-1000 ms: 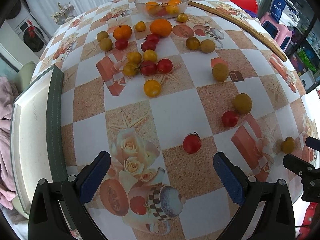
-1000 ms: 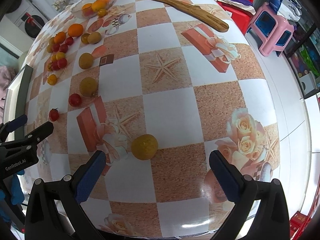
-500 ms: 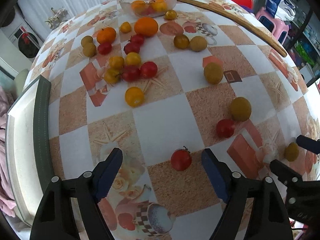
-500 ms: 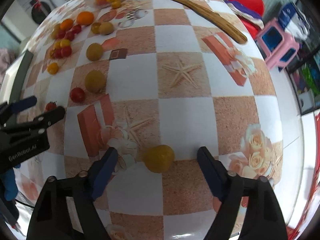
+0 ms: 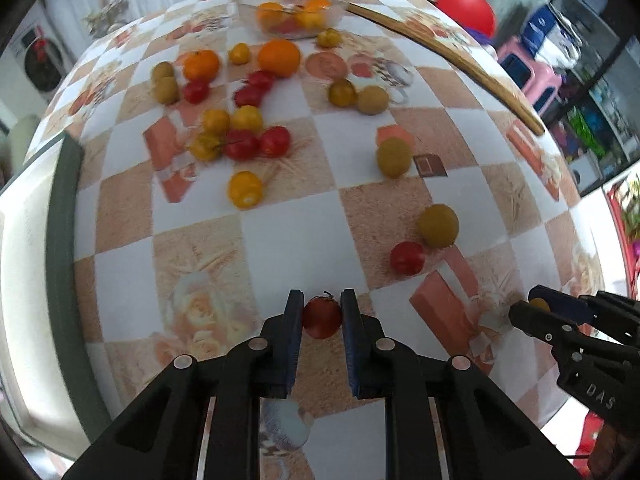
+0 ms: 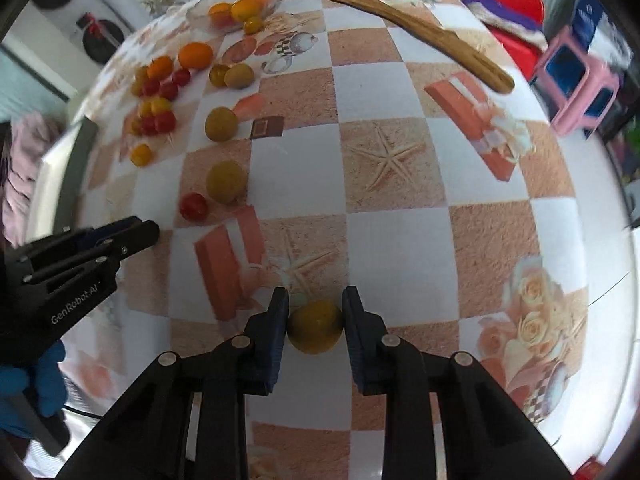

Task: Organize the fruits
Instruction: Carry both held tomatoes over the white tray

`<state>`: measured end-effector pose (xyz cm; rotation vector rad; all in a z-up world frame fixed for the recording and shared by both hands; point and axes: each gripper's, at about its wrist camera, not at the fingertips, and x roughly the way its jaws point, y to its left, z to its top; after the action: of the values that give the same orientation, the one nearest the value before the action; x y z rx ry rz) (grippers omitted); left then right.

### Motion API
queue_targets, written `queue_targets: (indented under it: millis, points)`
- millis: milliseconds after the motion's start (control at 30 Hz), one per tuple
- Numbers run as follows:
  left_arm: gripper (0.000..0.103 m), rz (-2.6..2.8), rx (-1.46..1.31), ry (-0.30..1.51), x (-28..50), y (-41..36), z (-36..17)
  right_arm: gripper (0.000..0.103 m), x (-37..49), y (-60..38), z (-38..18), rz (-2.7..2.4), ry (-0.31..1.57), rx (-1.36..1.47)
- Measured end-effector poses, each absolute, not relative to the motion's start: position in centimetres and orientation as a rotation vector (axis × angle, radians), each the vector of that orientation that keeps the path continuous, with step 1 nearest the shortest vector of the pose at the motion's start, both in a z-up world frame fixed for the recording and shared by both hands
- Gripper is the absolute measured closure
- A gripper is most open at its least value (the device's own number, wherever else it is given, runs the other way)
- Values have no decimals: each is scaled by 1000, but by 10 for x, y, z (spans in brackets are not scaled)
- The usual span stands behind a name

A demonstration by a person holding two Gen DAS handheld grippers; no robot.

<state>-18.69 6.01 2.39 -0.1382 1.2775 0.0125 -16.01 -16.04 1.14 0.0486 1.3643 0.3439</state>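
Note:
My left gripper (image 5: 321, 312) is shut on a small red tomato (image 5: 322, 317) near the table's front edge. My right gripper (image 6: 315, 316) is shut on a yellow-green fruit (image 6: 315, 326) low over the tablecloth; it also shows at the right of the left wrist view (image 5: 538, 306). Several red, yellow and orange fruits (image 5: 240, 136) lie scattered across the table. A glass bowl (image 5: 292, 10) with several orange and red fruits stands at the far side.
A long wooden board (image 6: 400, 20) lies along the far right of the table. A red tomato (image 5: 407, 258) and a yellow-green fruit (image 5: 438, 226) lie between the grippers. A pink stool (image 6: 576, 84) stands past the table's right edge.
Both grippers moved forward and closed: the left onto the red tomato, the right onto the yellow-green fruit. Both were open before.

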Motion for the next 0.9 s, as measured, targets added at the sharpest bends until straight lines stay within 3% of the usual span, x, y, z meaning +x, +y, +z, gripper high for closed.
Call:
queue_targets:
  millis: [467,900]
  points:
    - [83,230,-264,1204,-223,134,61,73,-134,-117,38,553,1340,3]
    - [83,338,-276,1165,-249,270,71,73,-128,37,62,701,1318,-46]
